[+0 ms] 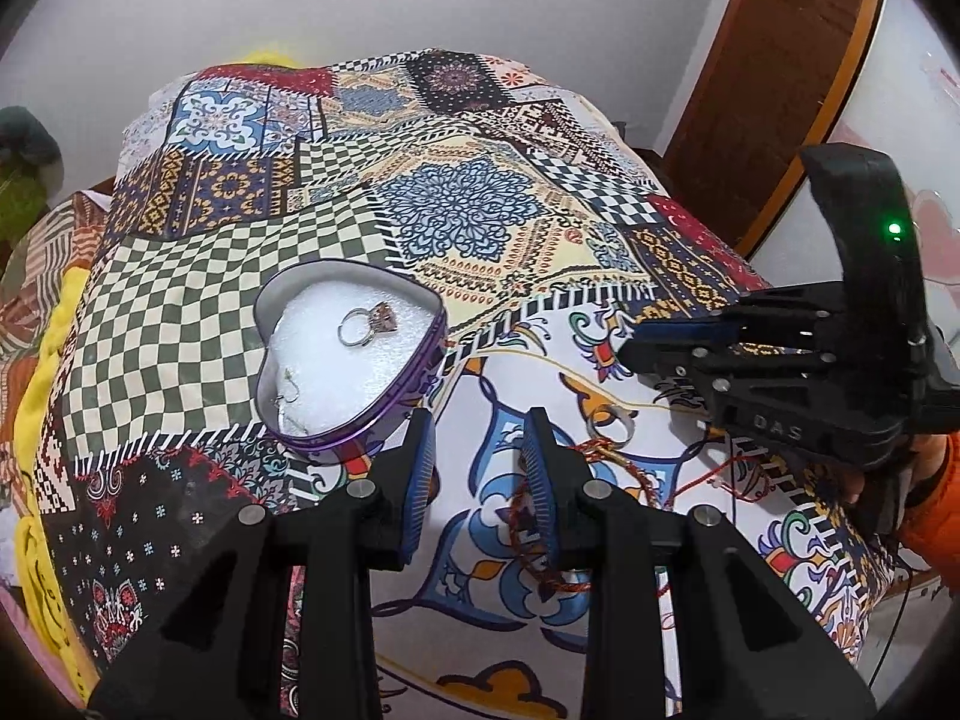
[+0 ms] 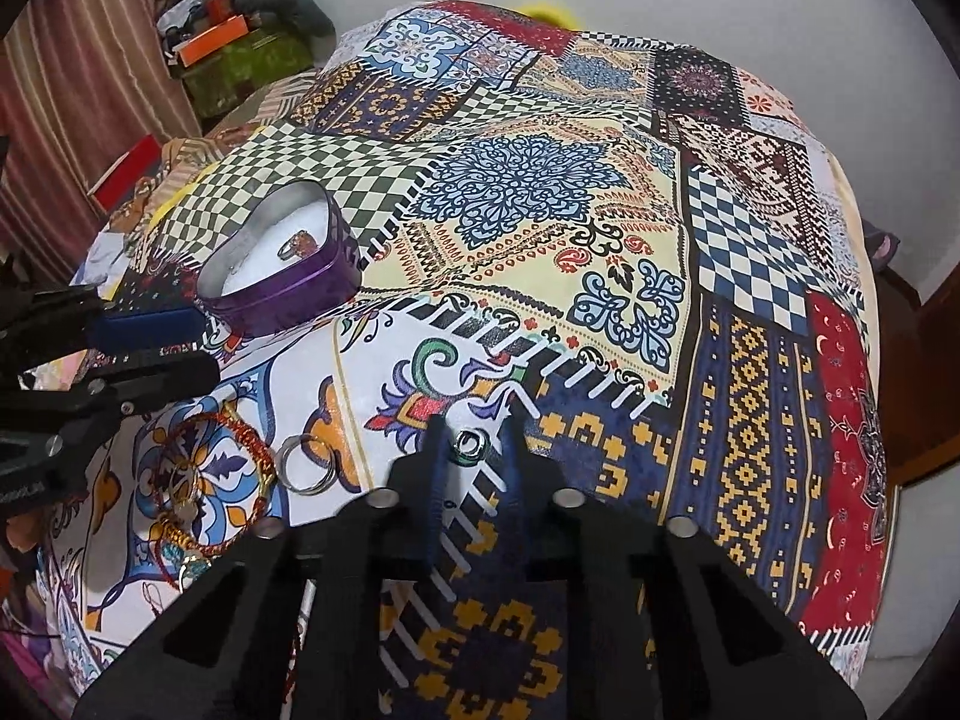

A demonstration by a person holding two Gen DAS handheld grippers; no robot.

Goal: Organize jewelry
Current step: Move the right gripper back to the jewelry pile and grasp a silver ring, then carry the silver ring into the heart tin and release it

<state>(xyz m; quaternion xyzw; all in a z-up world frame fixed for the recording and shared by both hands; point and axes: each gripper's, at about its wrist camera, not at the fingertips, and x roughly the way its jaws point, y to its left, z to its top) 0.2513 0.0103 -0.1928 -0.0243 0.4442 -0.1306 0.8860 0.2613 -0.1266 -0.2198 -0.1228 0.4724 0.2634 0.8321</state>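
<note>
Covering nearly the whole scene, a patchwork-print bedspread (image 2: 600,228) carries everything. On its green-checked patch sits an open purple heart-shaped tin (image 1: 351,360), lined with white foam, with a stone-set ring (image 1: 366,324) lying on the foam and what may be an earring near its lower edge, too faint to be sure. Close to the tin's tip, the left gripper (image 1: 477,474) hovers over the cloth with its jaws narrowly parted and nothing between them. A red thread bracelet (image 2: 210,468) lies beside it, and just beside that 2 plain silver rings (image 2: 306,462) overlap. Well right of the tin, the right gripper (image 2: 474,450) has its fingers set on either side of 1 small silver ring (image 2: 470,443), pinching it.
</note>
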